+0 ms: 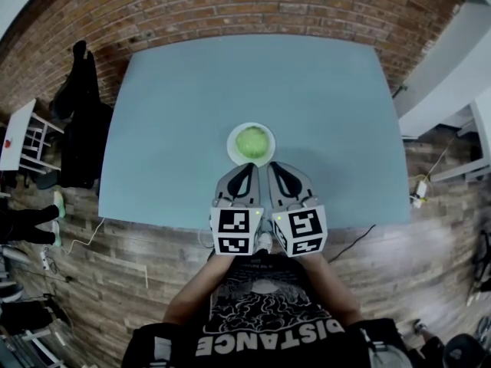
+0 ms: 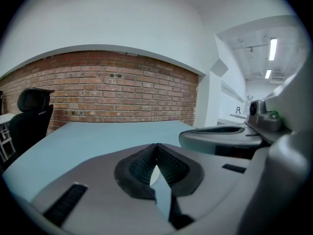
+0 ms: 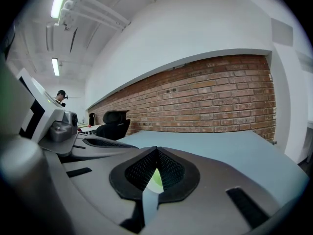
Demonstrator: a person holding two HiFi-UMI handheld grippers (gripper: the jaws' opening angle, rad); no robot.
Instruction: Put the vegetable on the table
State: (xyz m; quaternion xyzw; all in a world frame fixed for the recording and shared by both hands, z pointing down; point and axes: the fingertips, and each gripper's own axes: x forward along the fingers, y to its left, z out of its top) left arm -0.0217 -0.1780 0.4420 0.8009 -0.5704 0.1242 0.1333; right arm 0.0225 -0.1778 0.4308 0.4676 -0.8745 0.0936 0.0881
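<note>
Just past the person's black shirt, left tongs and right tongs sat closed and empty, tips near the plate holding the vegetable on the bench.

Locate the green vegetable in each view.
Head view: vegetable at centre, on the white plate.
Left gripper view: not in it.
Right gripper view: vegetable shows as a green sliver, low centre, through the jaw opening.
Shared landmark: brick wall.
</note>
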